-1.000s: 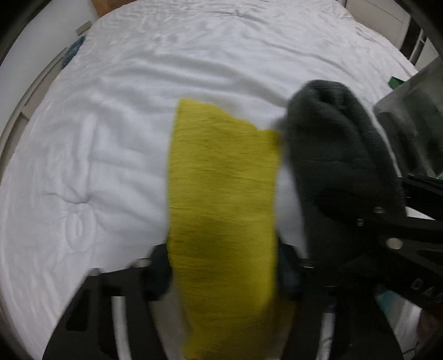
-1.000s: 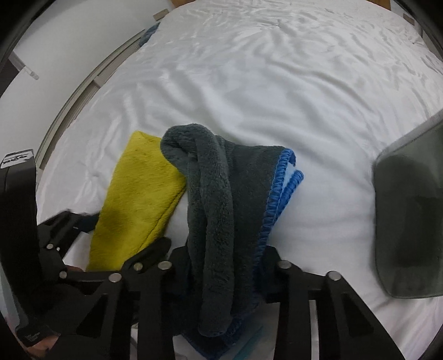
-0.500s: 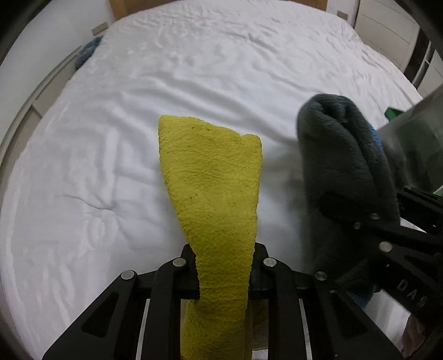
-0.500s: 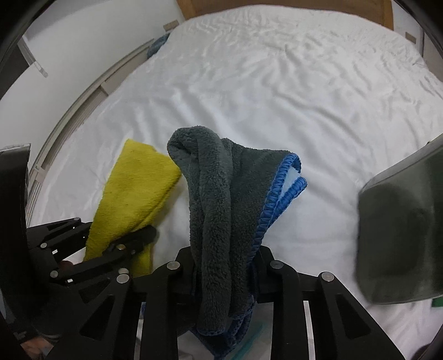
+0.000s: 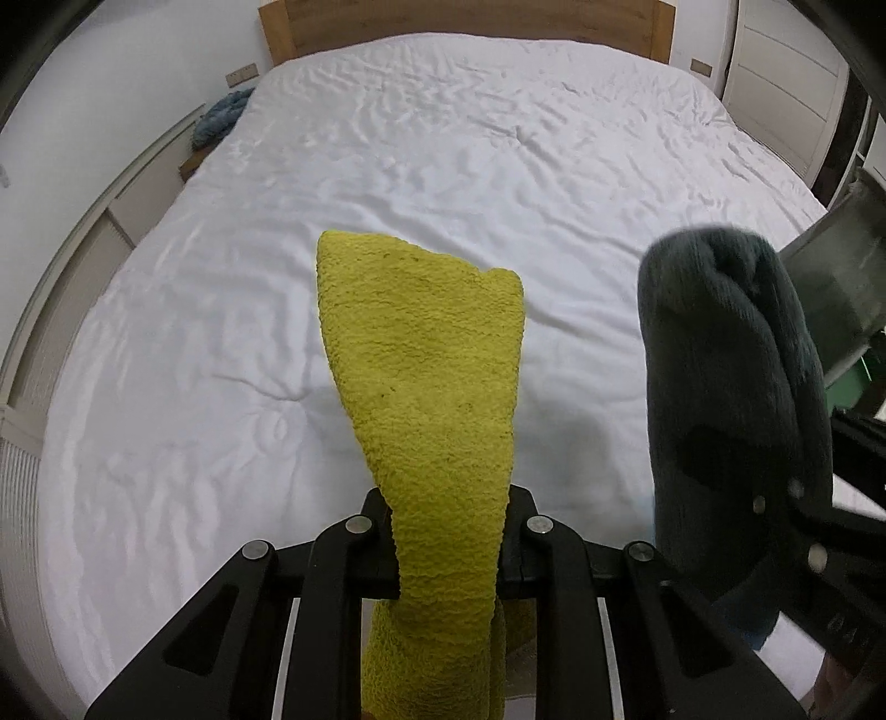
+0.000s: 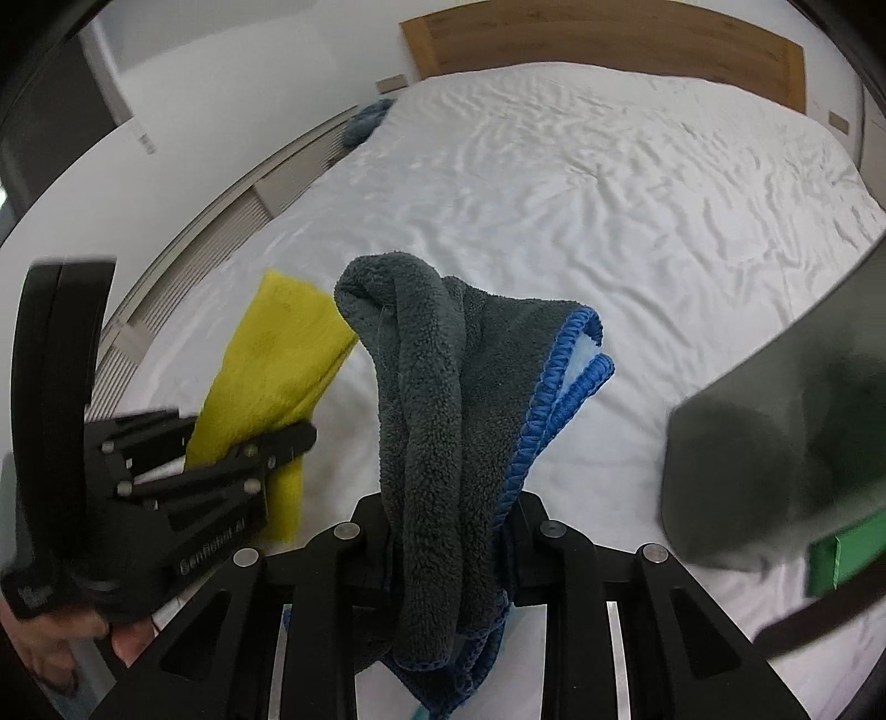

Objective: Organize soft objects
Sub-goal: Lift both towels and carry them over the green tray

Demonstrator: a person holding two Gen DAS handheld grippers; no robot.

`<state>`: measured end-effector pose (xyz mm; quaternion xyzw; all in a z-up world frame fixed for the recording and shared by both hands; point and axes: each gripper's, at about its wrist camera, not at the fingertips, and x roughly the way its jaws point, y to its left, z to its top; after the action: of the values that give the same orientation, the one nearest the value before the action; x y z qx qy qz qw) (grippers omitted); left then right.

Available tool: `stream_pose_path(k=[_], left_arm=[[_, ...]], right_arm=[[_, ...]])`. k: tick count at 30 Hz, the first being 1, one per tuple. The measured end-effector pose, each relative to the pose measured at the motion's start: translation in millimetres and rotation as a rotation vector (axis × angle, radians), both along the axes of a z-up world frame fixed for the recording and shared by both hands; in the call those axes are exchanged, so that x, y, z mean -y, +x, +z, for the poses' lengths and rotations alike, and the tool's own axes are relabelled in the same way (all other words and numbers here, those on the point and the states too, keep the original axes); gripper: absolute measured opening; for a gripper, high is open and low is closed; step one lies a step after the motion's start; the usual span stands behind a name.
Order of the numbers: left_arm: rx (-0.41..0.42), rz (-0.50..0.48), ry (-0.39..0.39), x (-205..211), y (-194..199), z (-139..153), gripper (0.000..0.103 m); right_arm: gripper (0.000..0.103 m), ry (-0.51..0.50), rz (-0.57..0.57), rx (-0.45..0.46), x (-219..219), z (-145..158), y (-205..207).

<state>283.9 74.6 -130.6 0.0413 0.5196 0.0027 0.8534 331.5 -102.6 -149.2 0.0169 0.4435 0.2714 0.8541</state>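
Note:
My left gripper (image 5: 447, 545) is shut on a yellow cloth (image 5: 432, 387) and holds it up above the white bed (image 5: 221, 332). The cloth stands up past the jaws and hangs below them. My right gripper (image 6: 449, 545) is shut on a dark grey towel with blue trim (image 6: 443, 399), also lifted off the bed. The grey towel shows at the right of the left wrist view (image 5: 731, 387). The yellow cloth (image 6: 271, 354) and left gripper show at the left of the right wrist view.
A dark grey bin (image 6: 775, 443) with a green part (image 6: 836, 554) stands at the right on the bed; it also shows in the left wrist view (image 5: 841, 288). A blue cloth (image 5: 221, 116) lies beside the far left of the bed. A wooden headboard (image 5: 459, 22) is at the far end.
Both grippers have risen with their cloths, so more of the bed and the headboard come into view. The yellow cloth now hangs free of the bed.

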Motion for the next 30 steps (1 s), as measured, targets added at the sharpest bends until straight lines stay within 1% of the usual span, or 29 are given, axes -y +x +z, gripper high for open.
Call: stream_pose_path(k=[5, 10, 13, 17, 21, 24, 29, 30], left_arm=[[0.006, 0.017, 0.022, 7.4, -23.0, 12.3, 0.017], [-0.010, 0.037, 0.030, 12.3, -52.0, 17.1, 0.017], [-0.029, 0.046, 0.038, 15.8, -67.6, 15.0, 0.017], [-0.067, 0.059, 0.030, 24.9, -93.4, 9.4, 0.017], [-0.091, 0.038, 0.016, 44.3, -114.5, 5.9, 0.017], [-0.112, 0.005, -0.007, 63.1, -126.2, 3.2, 0.017], [-0.142, -0.057, -0.042, 105.2, -139.9, -3.7, 0.017], [-0.144, -0.069, -0.047, 113.4, -141.5, -4.4, 0.017]], right_arm=[[0.026, -0.030, 0.040, 0.015, 22.0, 15.6, -33.0], [0.026, -0.069, 0.069, 0.019, 40.2, 24.8, -69.6], [0.026, -0.102, 0.089, 0.021, 49.7, 27.2, -92.3], [0.026, -0.130, 0.115, 0.003, 66.0, 26.6, -122.1], [0.026, -0.162, 0.135, -0.028, 85.4, 23.3, -146.5], [0.026, -0.189, 0.142, -0.048, 100.8, 18.5, -156.6], [0.026, -0.223, 0.126, -0.088, 140.7, 15.6, -175.6], [0.026, -0.229, 0.120, -0.095, 154.0, 15.2, -182.0]])
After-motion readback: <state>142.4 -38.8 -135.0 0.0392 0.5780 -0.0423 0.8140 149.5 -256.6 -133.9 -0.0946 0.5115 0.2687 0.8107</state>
